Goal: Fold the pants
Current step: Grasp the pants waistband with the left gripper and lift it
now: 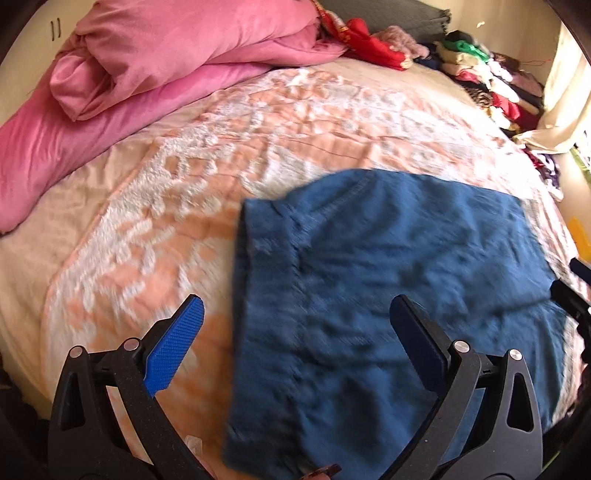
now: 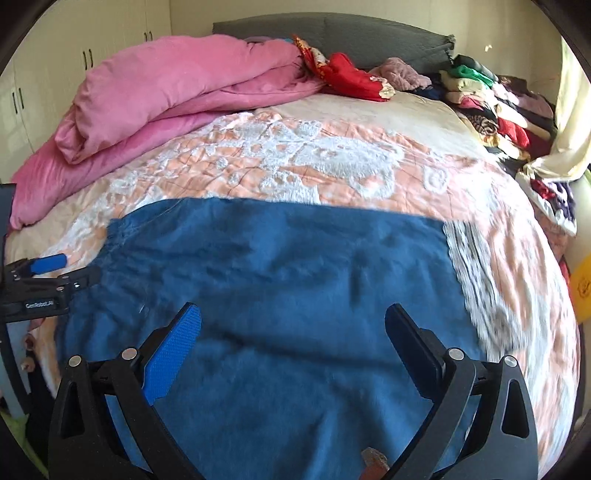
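The blue pants lie on the bed's peach blanket as a flat rectangle, seemingly already folded at least once though blur hides the layers, with left gripper and right gripper both spread wide, holding nothing.

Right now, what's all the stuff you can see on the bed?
pants: one, blue, spread flat on the near part of the bed
bed cover: one, peach and white patterned, under the pants
quilt: one, pink, bunched at the far left of the bed
red cloth: one, red with gold trim, by the headboard
headboard: one, grey, far end
clothes pile: many pieces, mixed colours, along the far right edge
left hand-held gripper: one, black with blue pads, open above the pants' left edge
right hand-held gripper: one, black with blue pads, open above the pants
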The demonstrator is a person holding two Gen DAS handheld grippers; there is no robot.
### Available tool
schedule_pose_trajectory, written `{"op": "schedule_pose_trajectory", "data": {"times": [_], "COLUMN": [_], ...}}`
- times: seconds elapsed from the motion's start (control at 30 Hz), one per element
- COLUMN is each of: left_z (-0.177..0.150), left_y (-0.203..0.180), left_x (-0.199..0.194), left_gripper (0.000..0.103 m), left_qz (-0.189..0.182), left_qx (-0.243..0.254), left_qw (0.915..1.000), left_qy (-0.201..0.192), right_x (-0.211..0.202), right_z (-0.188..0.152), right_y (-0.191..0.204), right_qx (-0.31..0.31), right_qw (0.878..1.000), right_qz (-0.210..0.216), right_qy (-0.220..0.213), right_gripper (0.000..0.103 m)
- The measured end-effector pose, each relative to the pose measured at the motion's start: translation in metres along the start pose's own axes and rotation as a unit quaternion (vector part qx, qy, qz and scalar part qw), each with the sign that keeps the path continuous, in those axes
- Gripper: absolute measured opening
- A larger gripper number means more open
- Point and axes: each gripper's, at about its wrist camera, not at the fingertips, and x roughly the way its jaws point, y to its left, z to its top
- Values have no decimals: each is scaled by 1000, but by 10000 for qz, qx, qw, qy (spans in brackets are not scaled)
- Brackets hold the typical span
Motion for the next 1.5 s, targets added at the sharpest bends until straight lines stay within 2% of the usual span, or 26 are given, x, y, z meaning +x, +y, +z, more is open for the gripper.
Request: {"op": "schedule_pose_trajectory", "data": {"times": [0.13, 0.23, 0.33, 0.53, 0.57, 0.63, 0.67, 0.7, 0.73, 0.8, 0.93, 1.03, 1.13, 1.17, 1.2, 1.33, 1.37, 1.4, 1.47, 1.5], "left_z": [24, 39, 50, 60, 61, 61, 60, 60, 60, 59, 57, 52, 48, 46, 45, 41, 40, 39, 38, 38], "left_y": [15, 26, 31, 26, 24, 19, 17, 16, 15, 13, 15, 12, 8, 8, 7, 9, 10, 11, 12, 13], "left_x": [20, 36, 53, 72, 74, 76, 76, 76, 74, 69, 39, 20, 14, 13, 12, 8, 8, 7, 4, 2], "left_gripper": [95, 95, 95, 94, 91, 76, 59, 48, 46, 32, 28, 27, 27, 27, 27, 27, 27, 27, 27, 27], "left_qz": [75, -107, -123, -180, -198, -260, -311, -366, -399, -405, -769, -949, -932, -934, -948, -981, -975, -969, -922, -901], "left_qx": [-23, -31, 71, 291, 345, 514, 578, 609, 658, 745, 702, 741, 826, 844, 841, 788, 775, 756, 739, 725], "left_qw": [9999, 9999, 9997, 9992, 9990, 9982, 9978, 9974, 9970, 9962, 9928, 9897, 9890, 9887, 9887, 9887, 9889, 9890, 9891, 9891], "left_qy": [64, 93, 203, 227, 212, 144, 96, 70, 3, -172, -597, -774, -800, -809, -806, -818, -815, -826, -881, -906], "right_x": [31, 58, 83, 130, 138, 148, 153, 158, 162, 167, 171, 173, 172, 172, 170, 163, 159, 155, 146, 140], "right_z": [31, 52, 68, 91, 94, 96, 98, 99, 99, 100, 101, 100, 98, 98, 97, 90, 88, 86, 82, 80], "right_y": [4, 7, 14, 26, 28, 34, 36, 37, 39, 42, 50, 57, 59, 59, 59, 64, 66, 67, 68, 67], "right_qx": [-261, -506, -874, -1247, -1353, -1512, -1576, -1628, -1670, -1762, -1981, -2147, -2224, -2228, -2220, -2266, -2273, -2288, -2326, -2291], "right_qw": [9996, 9985, 9958, 9900, 9883, 9858, 9846, 9834, 9822, 9803, 9762, 9736, 9723, 9722, 9719, 9678, 9669, 9663, 9667, 9679], "right_qz": [118, 124, 67, 391, 376, 333, 334, 373, 437, 486, 538, 444, 442, 468, 570, 966, 1049, 1080, 991, 976], "right_qy": [67, 148, 254, 537, 592, 651, 680, 705, 742, 752, 698, 640, 571, 554, 538, 510, 498, 480, 396, 346], "right_gripper": [99, 99, 99, 99, 99, 99, 99, 99, 99, 99, 99, 99, 97, 94, 82, 50, 36, 27, 16, 14]}}
